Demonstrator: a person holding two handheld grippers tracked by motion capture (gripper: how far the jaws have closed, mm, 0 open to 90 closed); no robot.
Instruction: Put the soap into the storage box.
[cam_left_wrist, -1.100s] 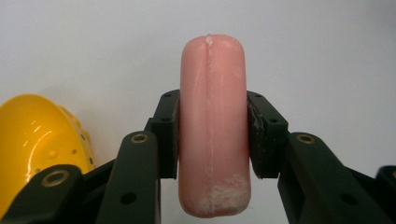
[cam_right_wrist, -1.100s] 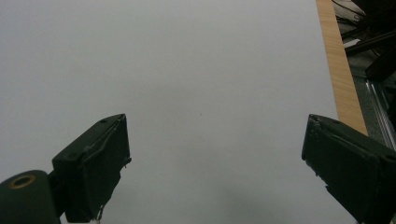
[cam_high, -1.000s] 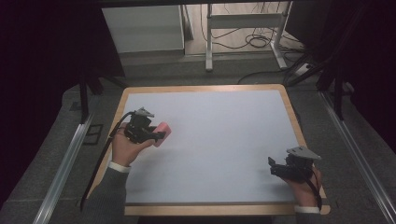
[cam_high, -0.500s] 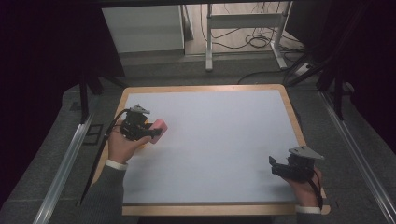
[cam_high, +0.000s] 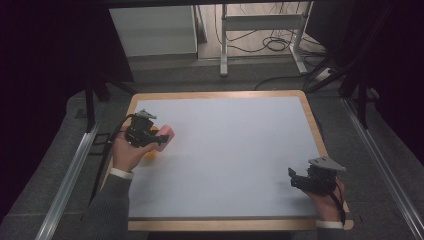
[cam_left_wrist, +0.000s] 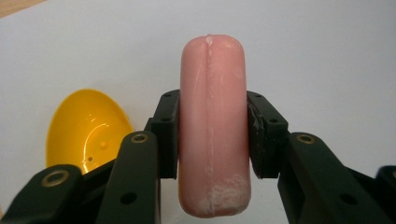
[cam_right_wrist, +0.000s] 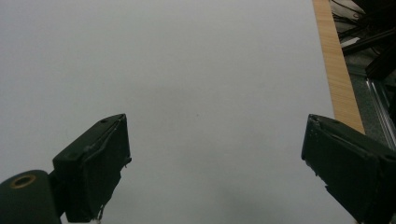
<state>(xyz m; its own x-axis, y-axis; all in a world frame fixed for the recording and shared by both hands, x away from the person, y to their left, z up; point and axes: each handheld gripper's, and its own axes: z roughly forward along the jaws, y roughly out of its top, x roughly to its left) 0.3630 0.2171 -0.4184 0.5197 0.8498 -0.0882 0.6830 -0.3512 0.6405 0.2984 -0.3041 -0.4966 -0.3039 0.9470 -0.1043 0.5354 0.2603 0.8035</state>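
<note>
My left gripper is shut on a pink soap-like bar near the left edge of the white table top. In the left gripper view the pink bar stands on end, squeezed between both black pads. A yellow spoon-shaped bowl lies on the table just below and left of the bar; from above the yellow piece peeks out beside the hand. My right gripper rests near the front right corner, open, with nothing between its jaws. In its own view the right gripper faces bare white surface.
The white table top has a wooden rim. Metal rails run along both sides on the grey floor. A white cabinet and a frame with cables stand beyond the far edge.
My left hand has shifted slightly toward the far left with the pink bar still in its grip. The right hand has stayed where it was.
</note>
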